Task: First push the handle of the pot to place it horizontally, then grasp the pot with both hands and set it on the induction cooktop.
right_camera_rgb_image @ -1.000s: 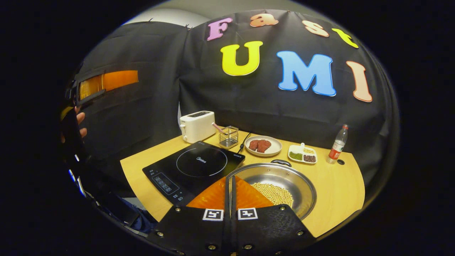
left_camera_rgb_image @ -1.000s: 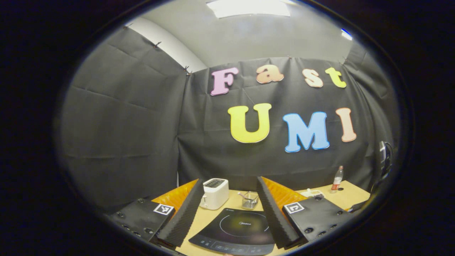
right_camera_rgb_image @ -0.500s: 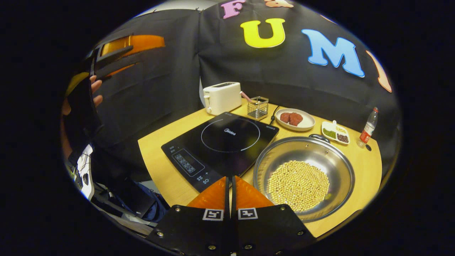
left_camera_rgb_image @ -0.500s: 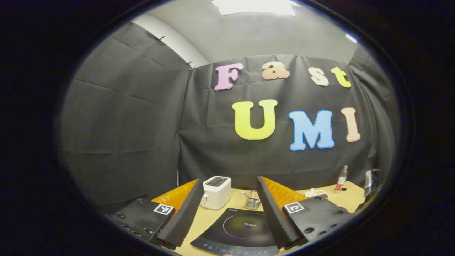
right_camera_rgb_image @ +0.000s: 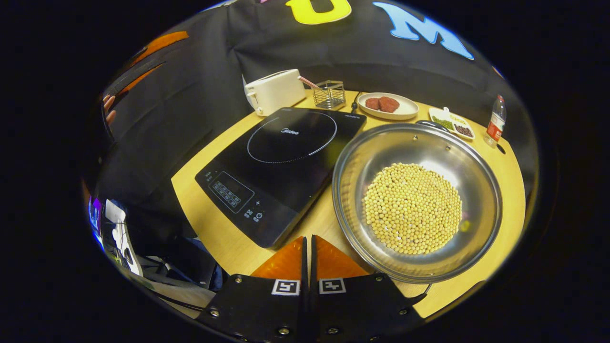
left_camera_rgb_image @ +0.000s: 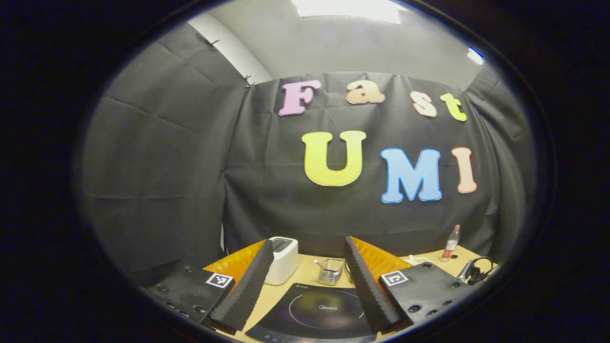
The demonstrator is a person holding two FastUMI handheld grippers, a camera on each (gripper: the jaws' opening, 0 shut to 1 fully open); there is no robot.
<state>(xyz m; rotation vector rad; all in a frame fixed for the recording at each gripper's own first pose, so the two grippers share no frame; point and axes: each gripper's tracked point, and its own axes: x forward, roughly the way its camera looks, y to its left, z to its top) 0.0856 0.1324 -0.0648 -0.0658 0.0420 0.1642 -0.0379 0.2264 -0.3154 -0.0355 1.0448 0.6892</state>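
Two tools: our right tool (right_camera_rgb_image: 307, 247), pressed together, has dropped closer to the pot (right_camera_rgb_image: 417, 202) beside the cooktop (right_camera_rgb_image: 281, 166) on the worktop (right_camera_rgb_image: 214, 238). Handle push comes next. Our left tool (left_camera_rgb_image: 305, 281) stays spread, high up.

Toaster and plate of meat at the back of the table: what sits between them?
In the right gripper view, a small wire basket holding a pink-striped straw stands between the toaster and the plate of meat, with a dark cable beside the plate.
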